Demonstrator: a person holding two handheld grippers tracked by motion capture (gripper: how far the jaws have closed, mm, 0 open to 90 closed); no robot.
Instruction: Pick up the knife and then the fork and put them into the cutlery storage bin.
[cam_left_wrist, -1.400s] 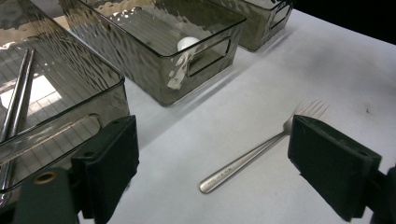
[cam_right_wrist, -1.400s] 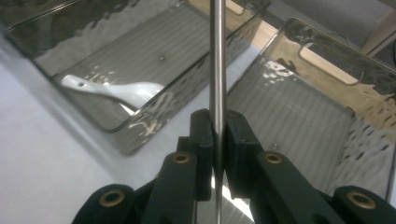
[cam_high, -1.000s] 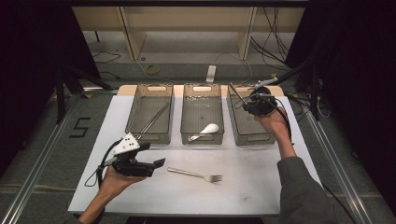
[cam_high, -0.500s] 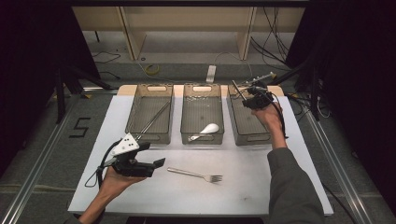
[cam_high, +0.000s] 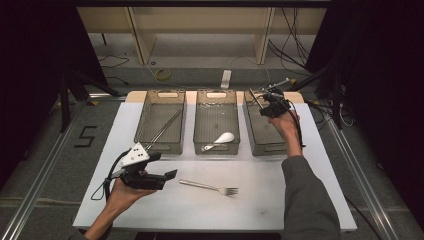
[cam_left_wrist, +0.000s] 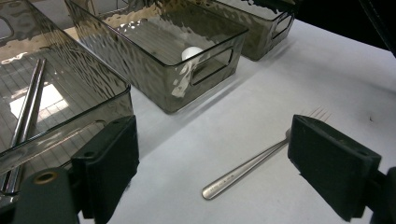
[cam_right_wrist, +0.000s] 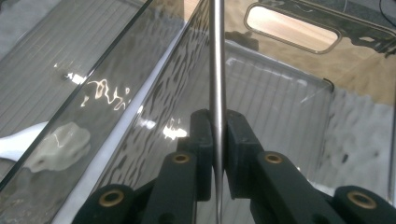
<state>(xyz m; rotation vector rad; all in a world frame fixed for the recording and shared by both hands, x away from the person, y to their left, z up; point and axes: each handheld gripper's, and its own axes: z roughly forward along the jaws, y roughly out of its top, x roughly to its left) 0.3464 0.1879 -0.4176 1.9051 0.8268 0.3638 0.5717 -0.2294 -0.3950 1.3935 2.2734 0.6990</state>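
While clamped in the right hand-held gripper, a thin, smooth metal rod; left hand-held gripper wide open.

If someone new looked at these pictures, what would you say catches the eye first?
Three smoky clear bins stand in a row at the far side of the white table. The right gripper holds a thin metal utensil over the right bin. The left gripper waits open near a fork lying on the table.
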